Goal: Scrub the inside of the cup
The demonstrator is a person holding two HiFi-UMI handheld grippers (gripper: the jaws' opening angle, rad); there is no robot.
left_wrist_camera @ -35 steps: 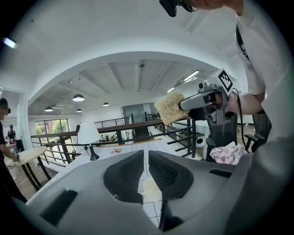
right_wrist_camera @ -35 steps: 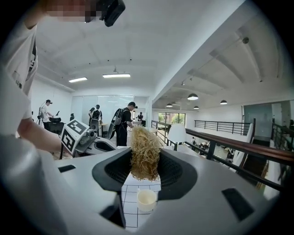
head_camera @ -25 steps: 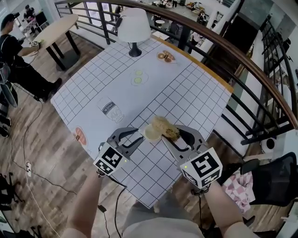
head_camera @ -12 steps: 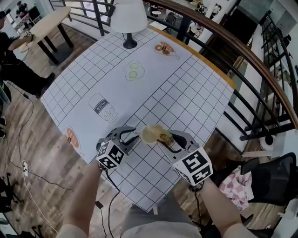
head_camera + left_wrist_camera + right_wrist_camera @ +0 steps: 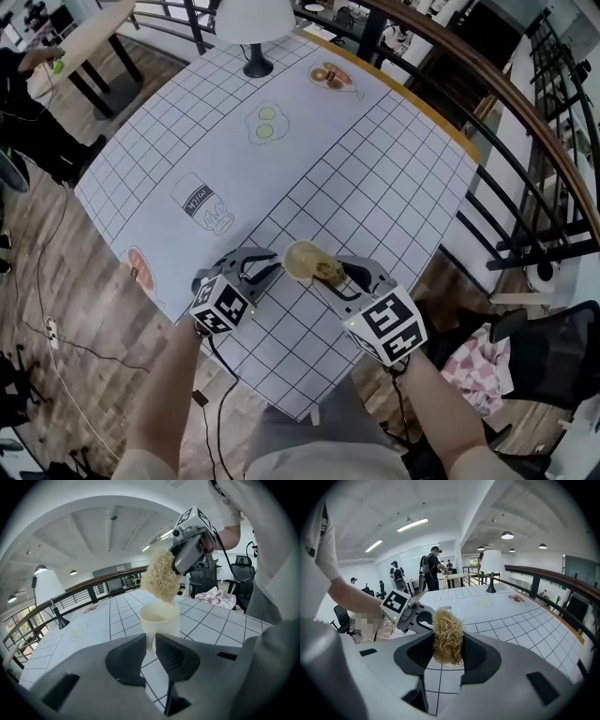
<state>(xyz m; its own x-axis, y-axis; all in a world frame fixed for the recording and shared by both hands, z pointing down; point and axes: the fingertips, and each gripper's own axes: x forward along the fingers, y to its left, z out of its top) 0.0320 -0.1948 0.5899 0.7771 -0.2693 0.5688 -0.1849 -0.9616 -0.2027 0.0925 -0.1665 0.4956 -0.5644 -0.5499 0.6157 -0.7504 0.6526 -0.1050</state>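
One word can be read: "milk", on the label of a bottle drawing (image 5: 202, 204) printed on the gridded table (image 5: 394, 178). The drawing lies well nearer the viewer than the lamp (image 5: 255, 19), a little to its left. The lettering runs slanted.

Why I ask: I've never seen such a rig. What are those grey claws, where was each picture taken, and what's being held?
A person carries two handheld grippers. One picture looks down from a head camera; the other two come from cameras riding on each gripper. On the checked table stand a pale cup and a lamp. The left gripper has just been closing its jaws on the cup's handle. The right gripper clamps a straw-coloured fibre scrubber at the cup's mouth.
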